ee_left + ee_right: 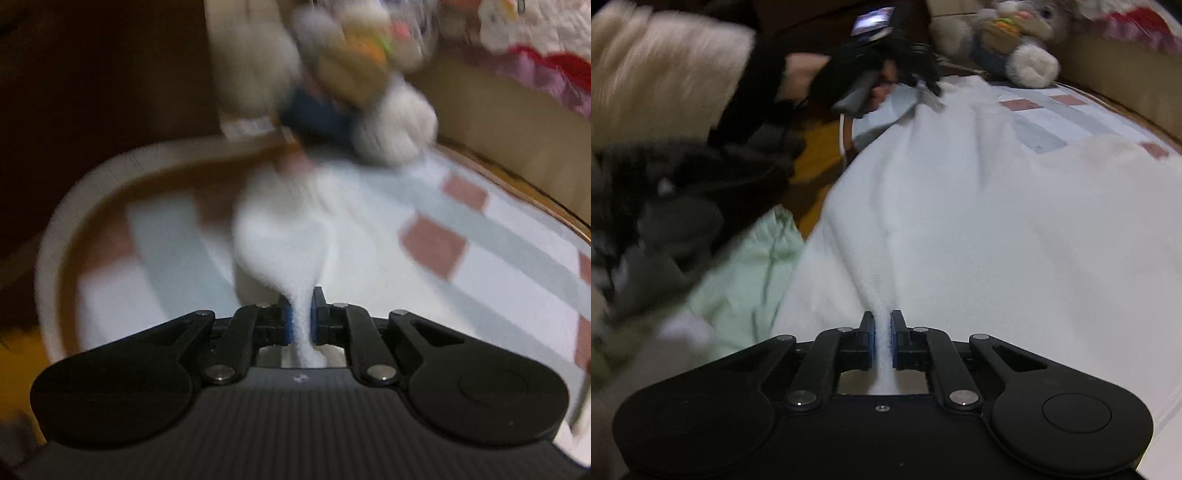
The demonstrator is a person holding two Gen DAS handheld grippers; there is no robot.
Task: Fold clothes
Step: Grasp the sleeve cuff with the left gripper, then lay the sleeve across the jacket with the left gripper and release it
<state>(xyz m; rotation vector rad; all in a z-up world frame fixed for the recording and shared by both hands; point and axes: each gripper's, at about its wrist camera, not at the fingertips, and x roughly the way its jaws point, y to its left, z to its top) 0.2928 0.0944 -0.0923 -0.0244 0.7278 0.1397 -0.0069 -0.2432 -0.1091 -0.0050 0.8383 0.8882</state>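
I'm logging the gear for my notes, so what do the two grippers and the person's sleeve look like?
Both the left gripper and the right gripper are matte black, with blue pads on the fingers, silver pivot screws and a ribbed black body. The other view shows the left unit carrying a small lit screen. The sleeve looks cream and fluffy, though blurred.

One white garment (979, 221); two tools (300, 317) (882, 341).

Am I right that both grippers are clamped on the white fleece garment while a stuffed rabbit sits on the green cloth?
Not quite: the stuffed rabbit sits at the checked sheet's far edge, per the right wrist view. Left gripper and right gripper do clamp the white fleece garment.
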